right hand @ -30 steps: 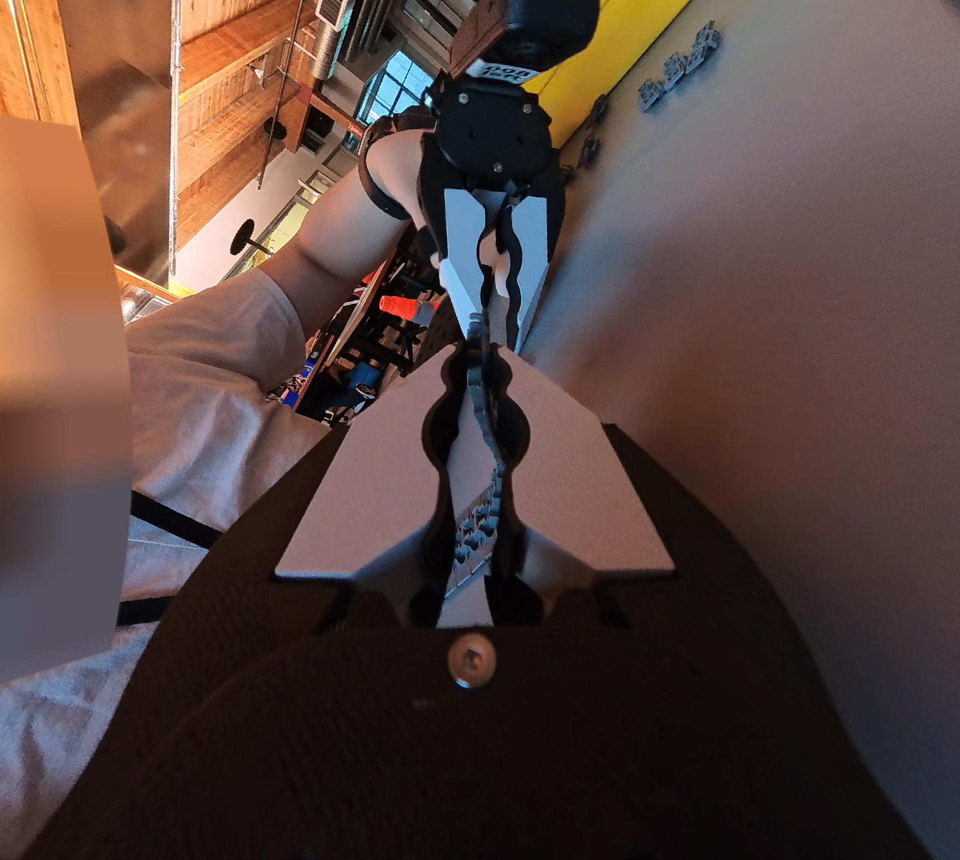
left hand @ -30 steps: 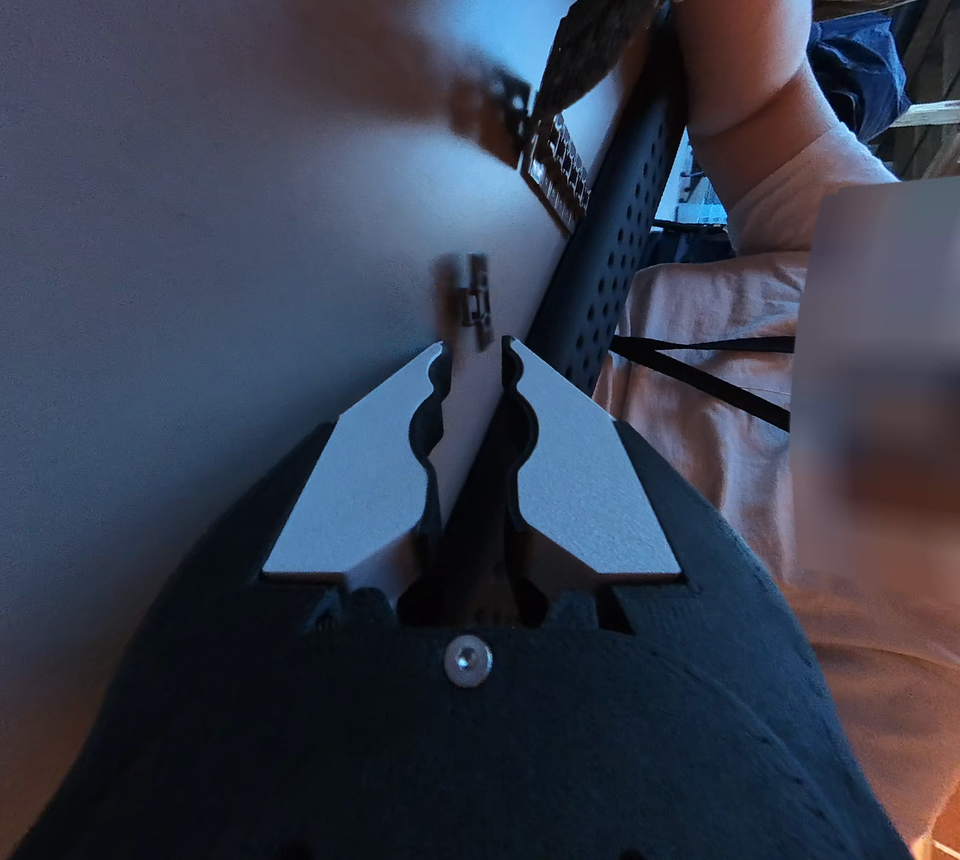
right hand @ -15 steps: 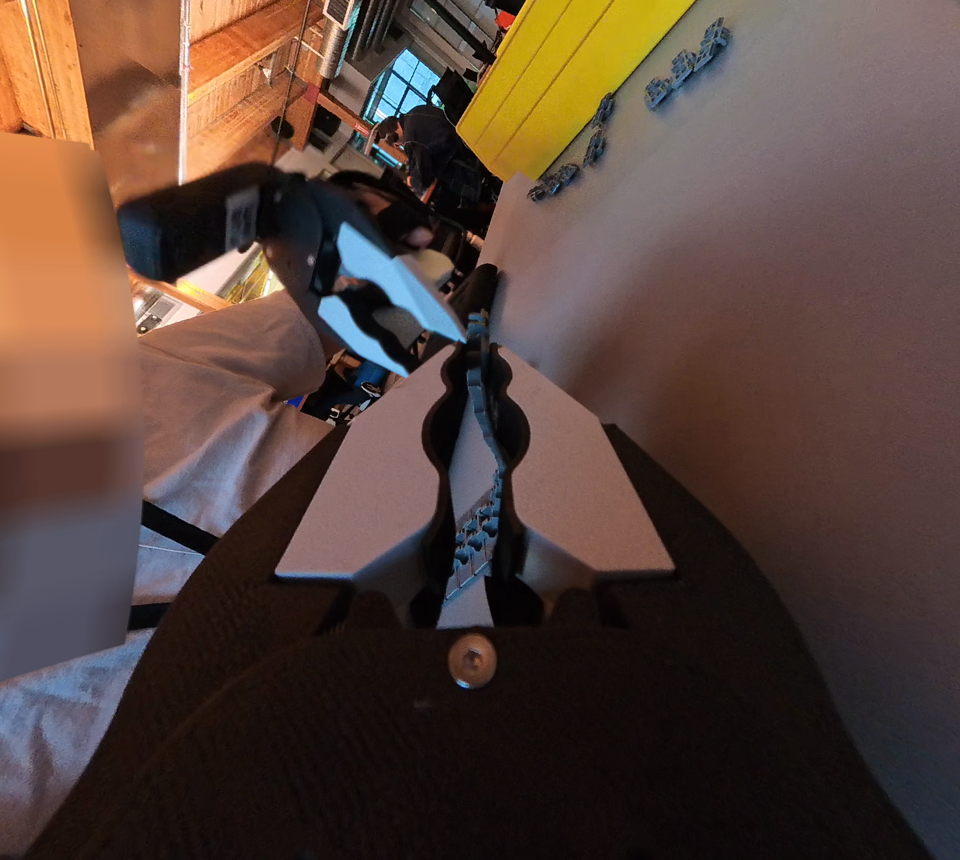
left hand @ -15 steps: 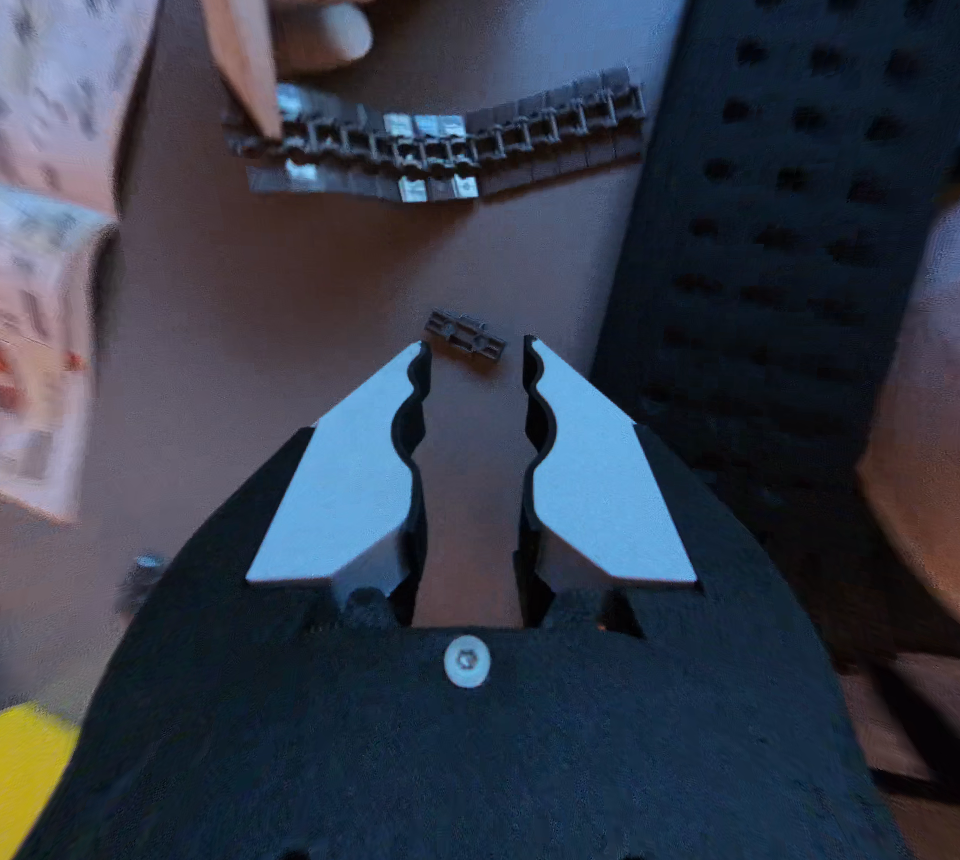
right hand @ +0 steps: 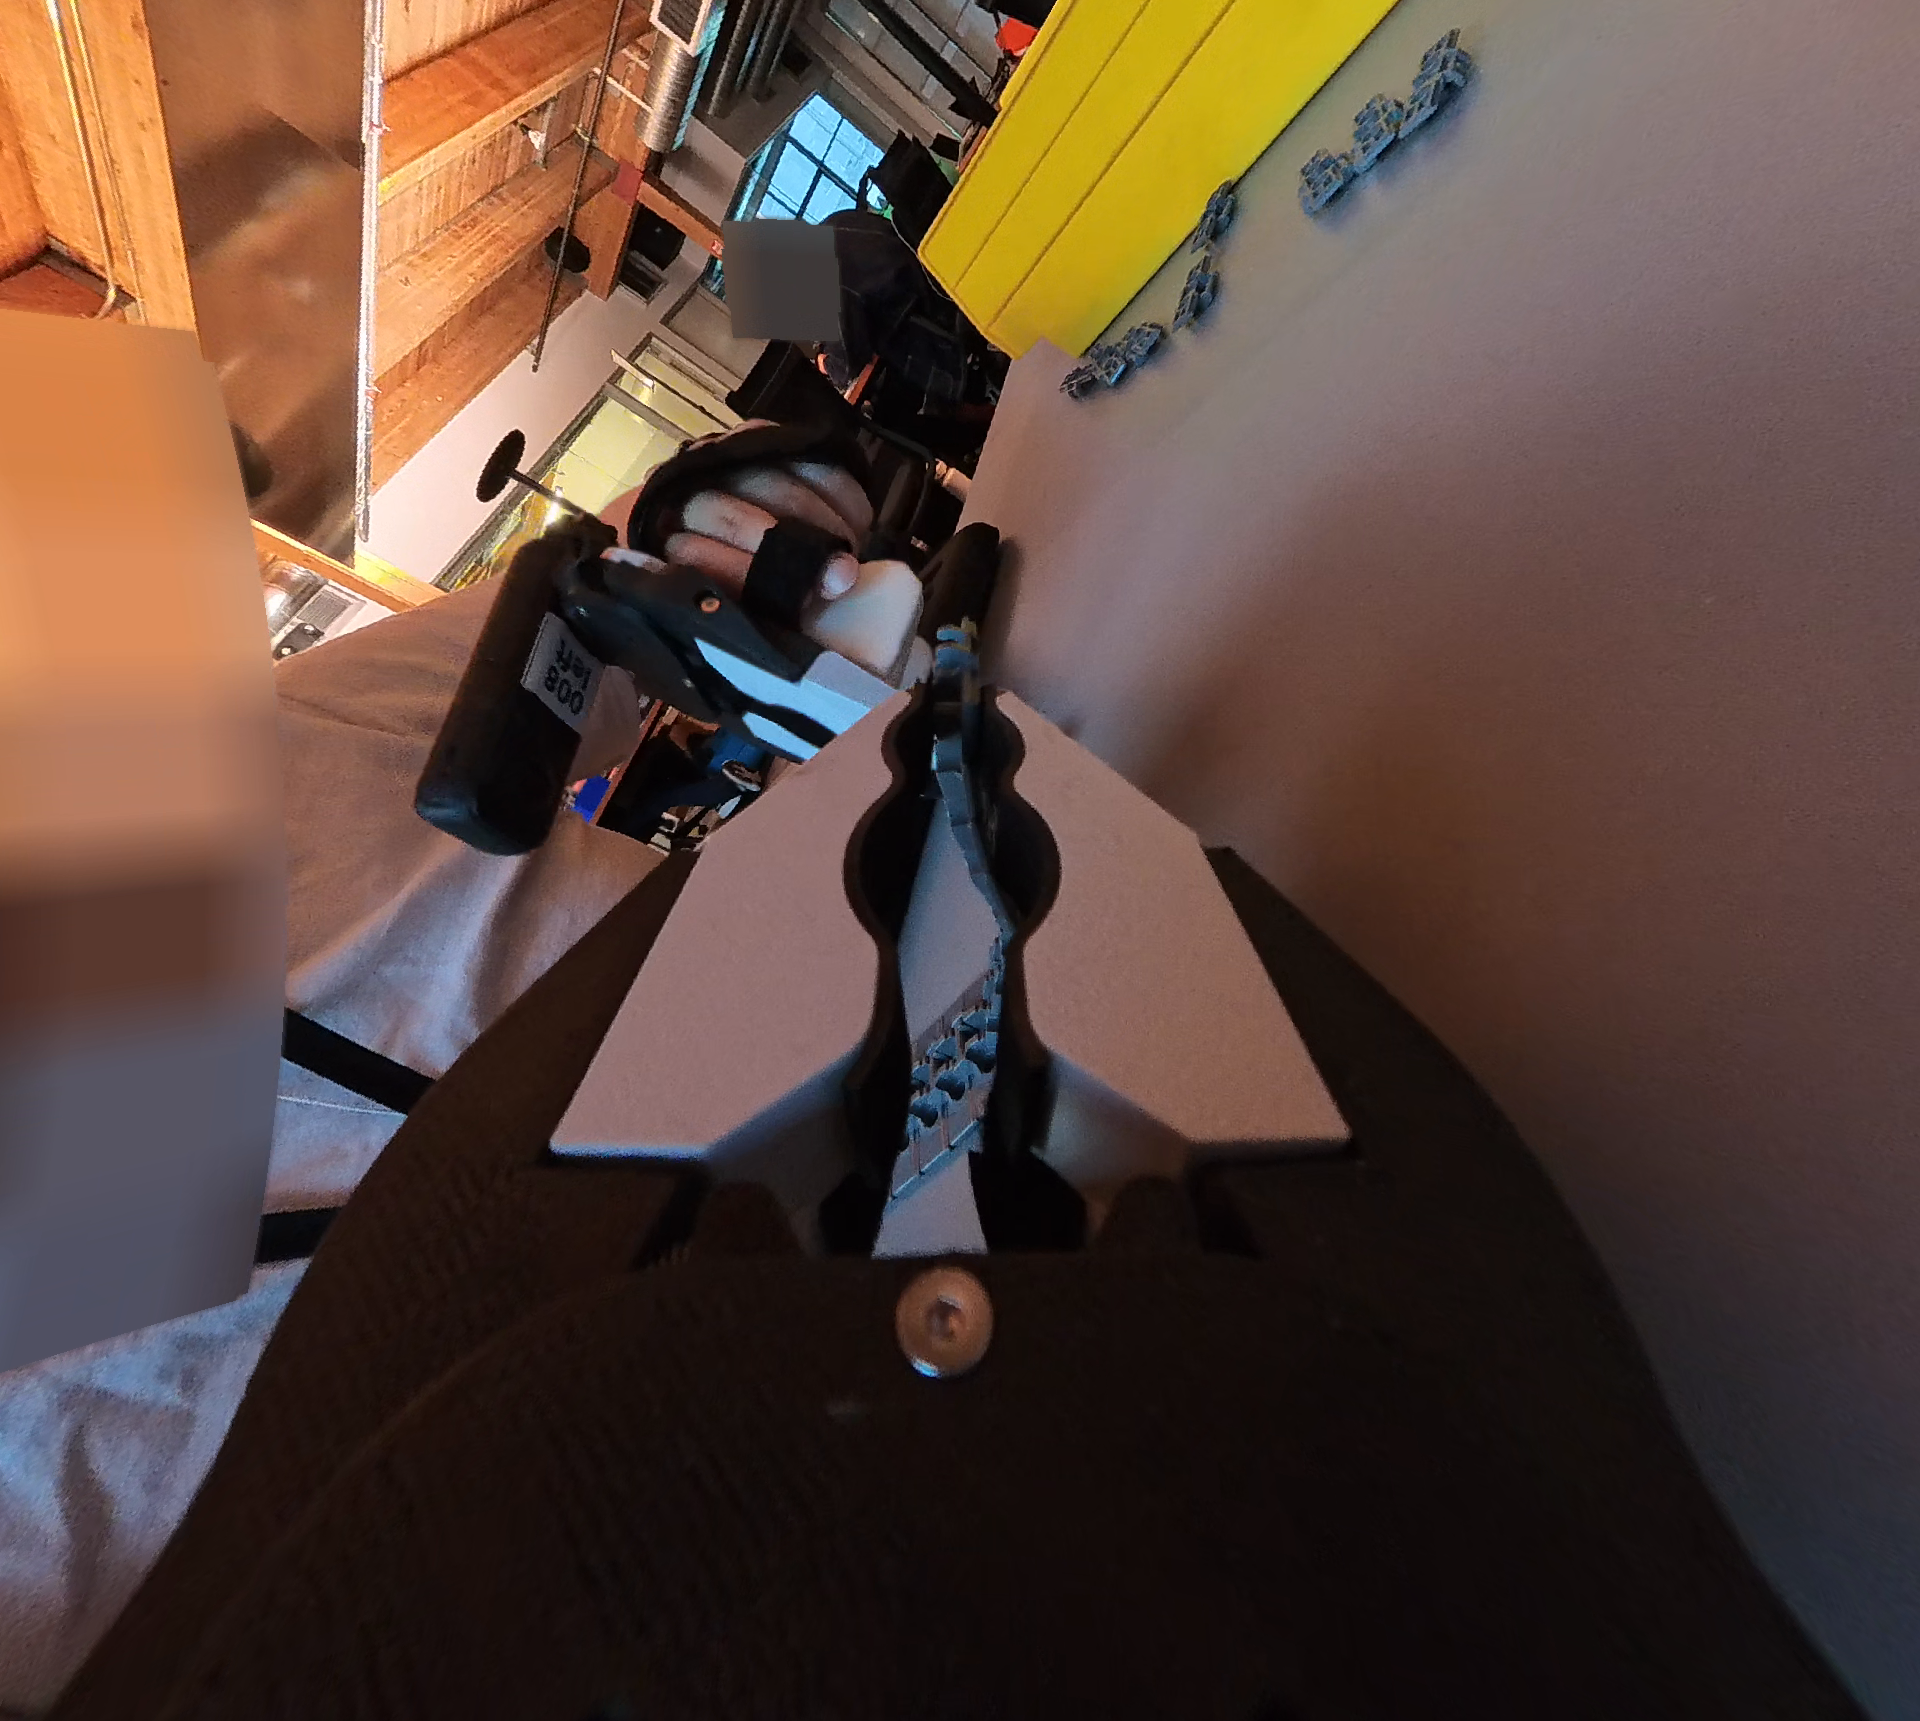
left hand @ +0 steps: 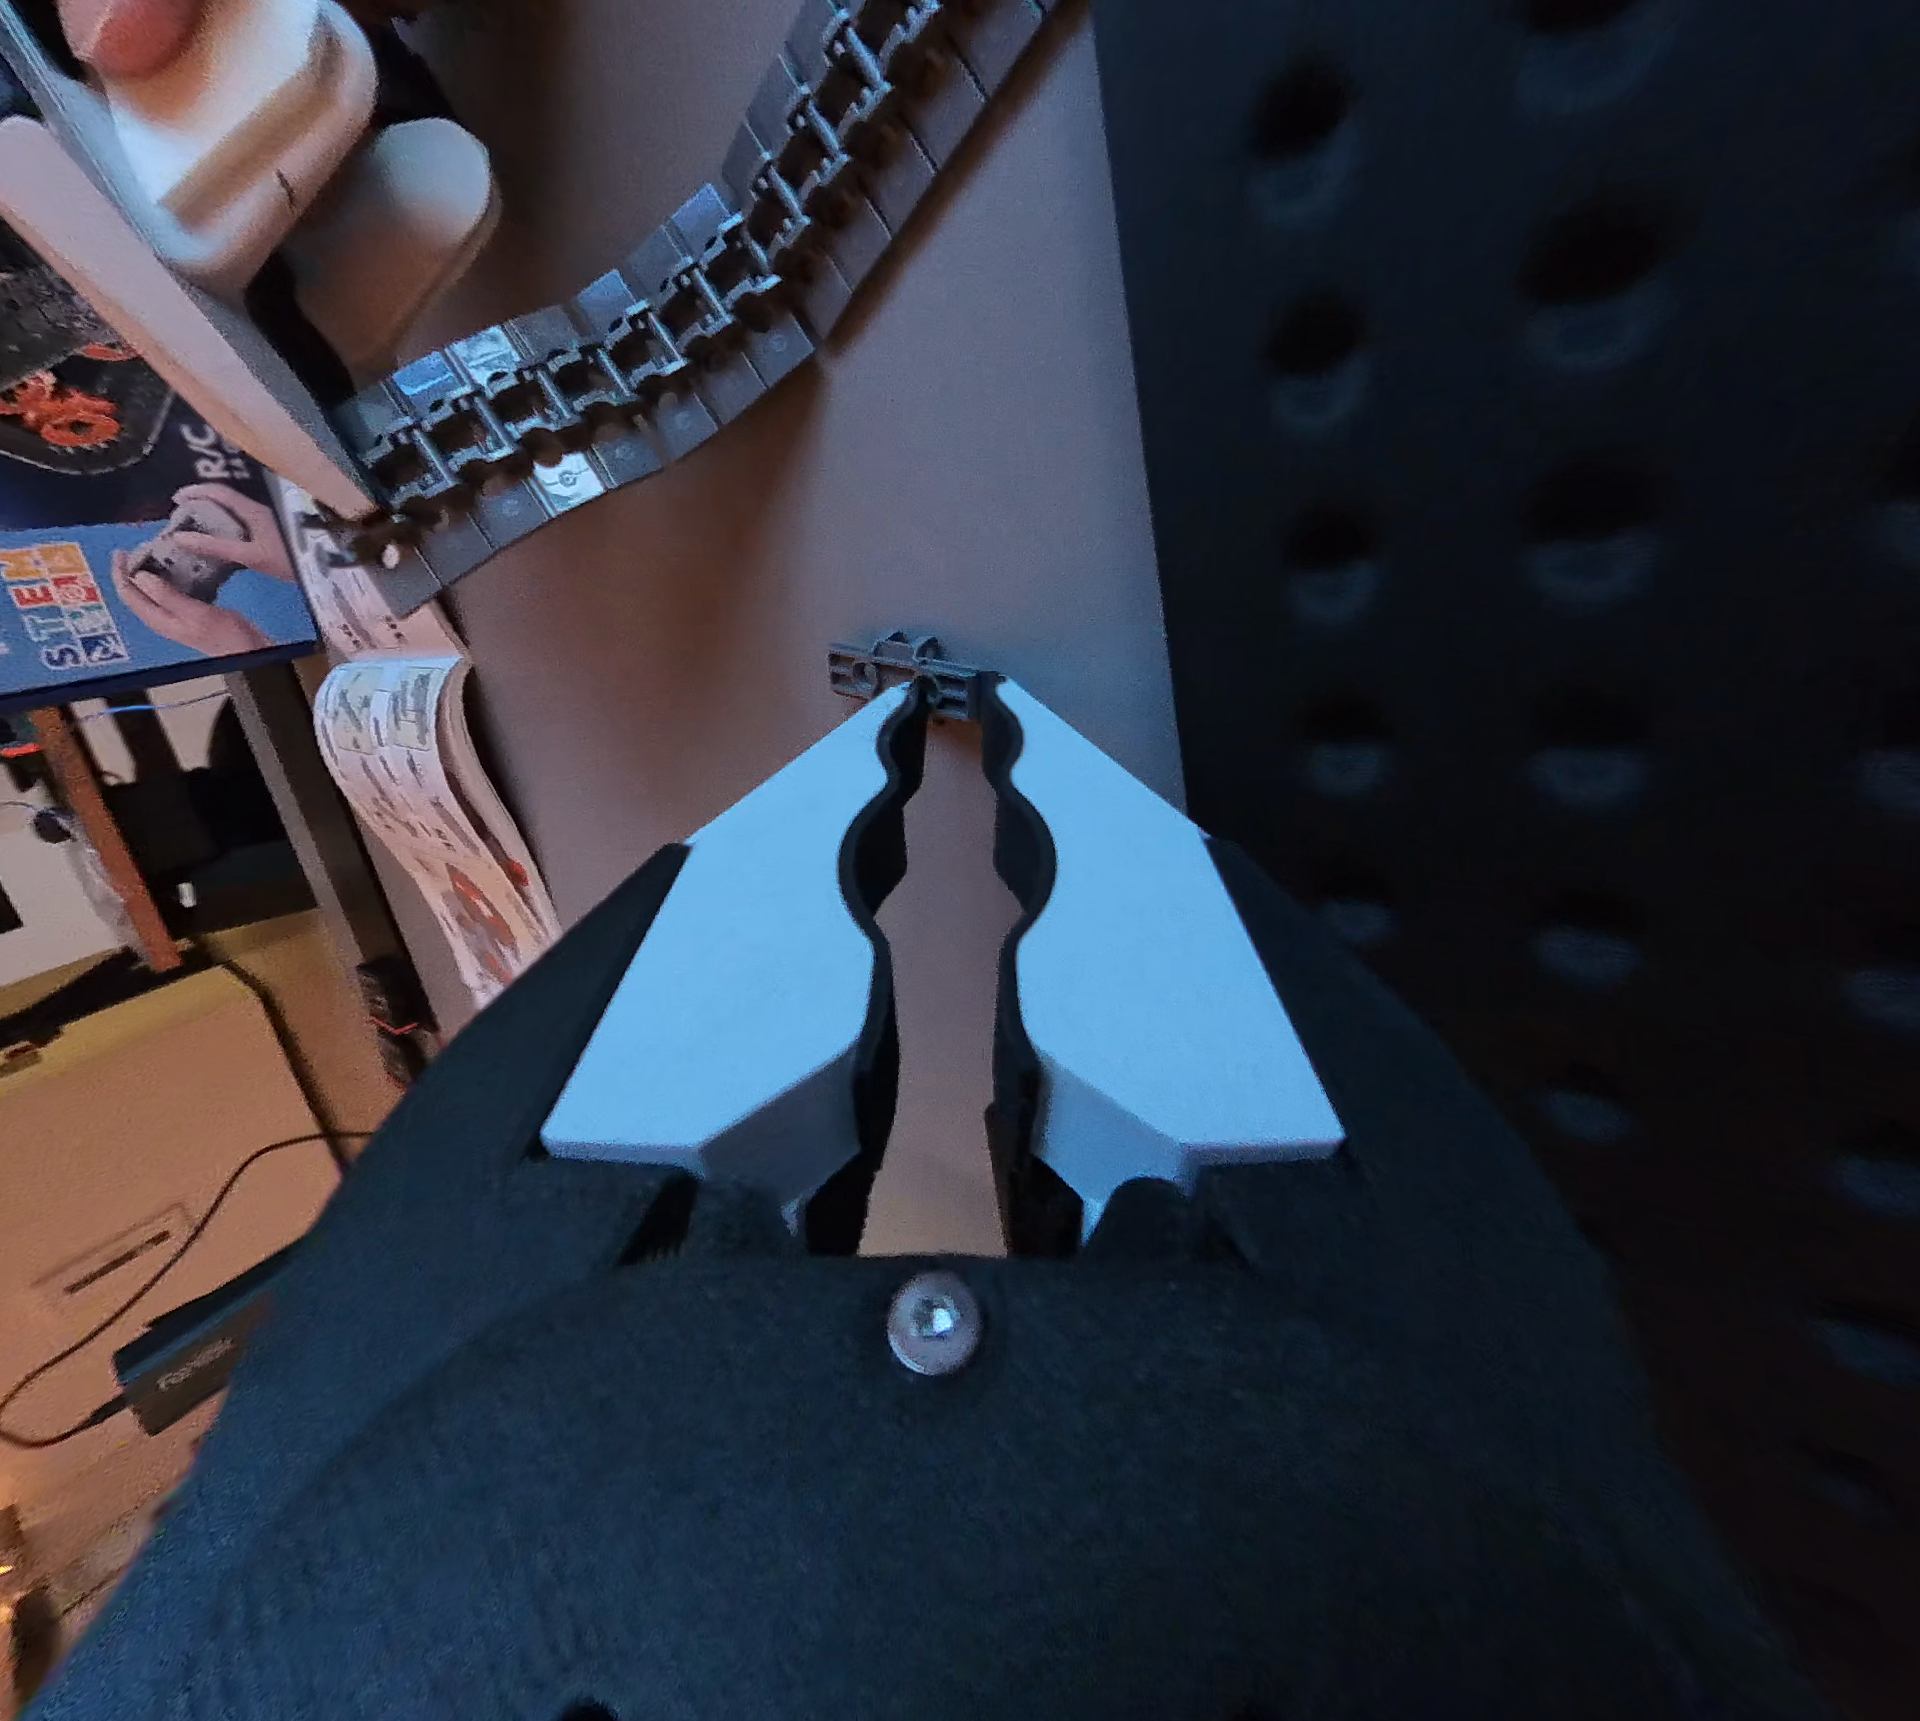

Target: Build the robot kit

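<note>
Left gripper (left hand: 948,692): white fingers, black body. Link (left hand: 902,665): dark grey. Track (left hand: 727,248): grey, glossy tiles. Table (left hand: 966,445): grey-brown. Panel (left hand: 1558,528): black, perforated. Box (right hand: 1226,40): yellow. Loose links (right hand: 1382,133): blue-grey. Booklet (left hand: 426,798): white, printed.

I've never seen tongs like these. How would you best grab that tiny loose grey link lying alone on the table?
Pinch the single link across its narrow width, coming straight along the table as the left gripper does now. It lies flat and crosswise to the fingers, so its short sides probably seat best between the tips, which are already closed around one end.
</note>
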